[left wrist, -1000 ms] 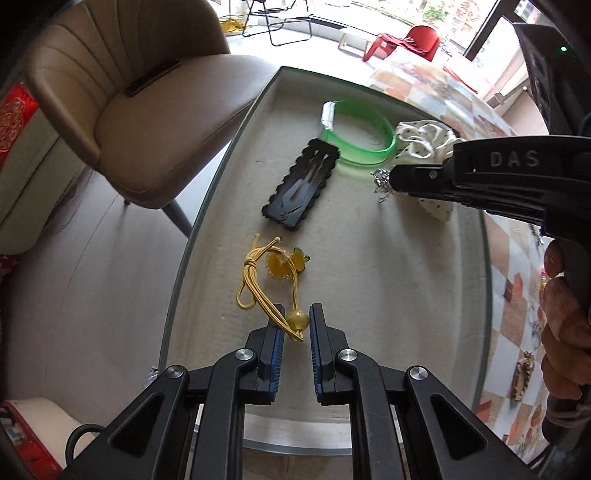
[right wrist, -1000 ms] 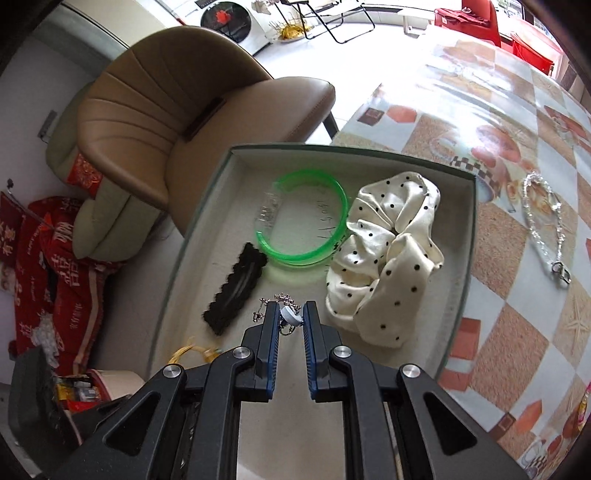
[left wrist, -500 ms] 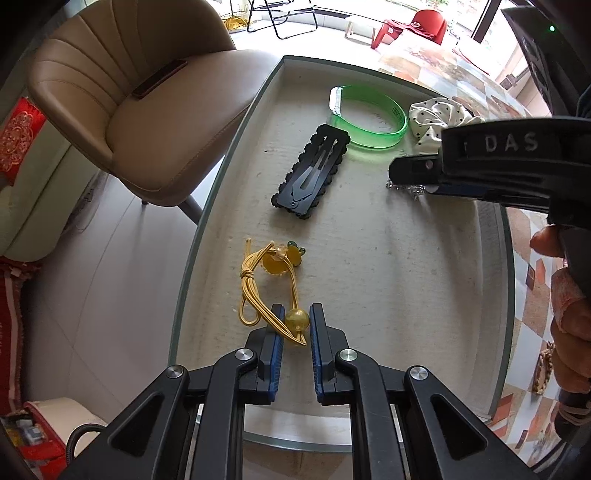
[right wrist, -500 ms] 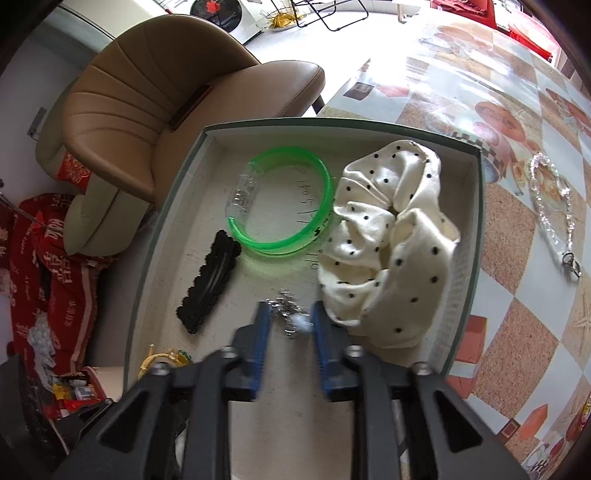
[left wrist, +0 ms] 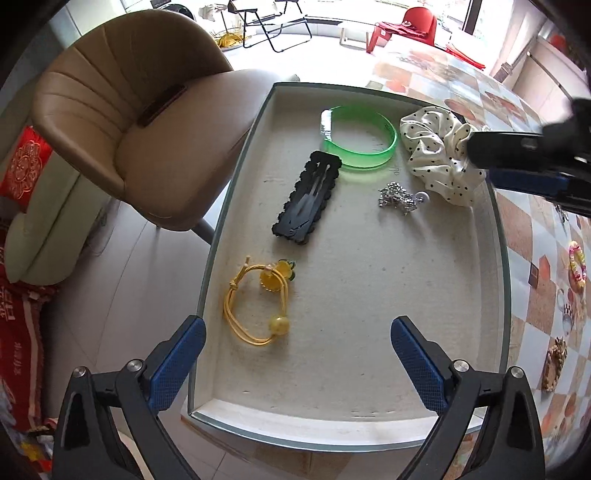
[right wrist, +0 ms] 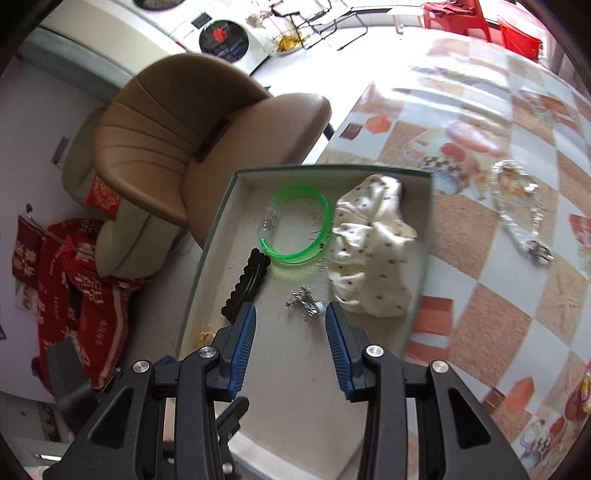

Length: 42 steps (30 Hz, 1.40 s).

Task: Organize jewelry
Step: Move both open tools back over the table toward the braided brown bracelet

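Left hand-held gripper (left wrist: 297,338) released yellow hair tie (left wrist: 256,301); right hand-held gripper (right wrist: 290,322) apparently dropped silver chain (right wrist: 304,298).

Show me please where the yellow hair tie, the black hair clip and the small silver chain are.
yellow hair tie (left wrist: 277,324): left wrist view, on its round bead.
black hair clip (left wrist: 306,199): left wrist view, its middle.
silver chain (right wrist: 304,300): right wrist view, middle of the heap.

We see a tan padded chair (left wrist: 147,136) beside the checkered surface (right wrist: 491,295), red plastic chairs (left wrist: 410,26) on the far floor, and red printed cloth (right wrist: 77,291) heaped at the left.
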Each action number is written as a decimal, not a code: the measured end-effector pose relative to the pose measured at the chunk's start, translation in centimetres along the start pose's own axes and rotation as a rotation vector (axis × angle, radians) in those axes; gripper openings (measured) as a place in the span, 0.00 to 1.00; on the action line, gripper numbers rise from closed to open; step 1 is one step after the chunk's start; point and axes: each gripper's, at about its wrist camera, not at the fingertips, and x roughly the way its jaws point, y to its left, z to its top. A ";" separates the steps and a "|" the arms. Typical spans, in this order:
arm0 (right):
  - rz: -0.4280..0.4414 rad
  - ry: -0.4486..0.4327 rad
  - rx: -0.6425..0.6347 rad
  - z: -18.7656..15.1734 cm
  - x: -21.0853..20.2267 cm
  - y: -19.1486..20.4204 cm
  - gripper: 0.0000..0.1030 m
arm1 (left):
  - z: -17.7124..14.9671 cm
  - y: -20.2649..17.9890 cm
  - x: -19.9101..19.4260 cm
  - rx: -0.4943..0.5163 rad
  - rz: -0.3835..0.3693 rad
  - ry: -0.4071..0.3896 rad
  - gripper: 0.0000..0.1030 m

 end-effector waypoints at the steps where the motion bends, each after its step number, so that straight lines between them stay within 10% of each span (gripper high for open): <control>1: -0.001 -0.009 0.017 -0.3 -0.7 -0.5 0.42 | 0.1 -0.2 0.0 0.006 0.003 0.002 0.99; 11: -0.087 -0.100 0.172 -3.2 -8.0 -7.3 0.82 | 0.7 -4.3 -2.7 0.119 0.011 -0.044 0.99; 22: -0.267 -0.145 0.388 -8.9 -14.4 -17.1 0.82 | 1.2 -12.8 -6.4 0.292 -0.117 -0.105 0.99; 42: -0.448 -0.096 0.398 -11.5 -14.4 -24.0 0.82 | -4.2 -23.1 -2.8 0.412 -0.236 0.081 0.99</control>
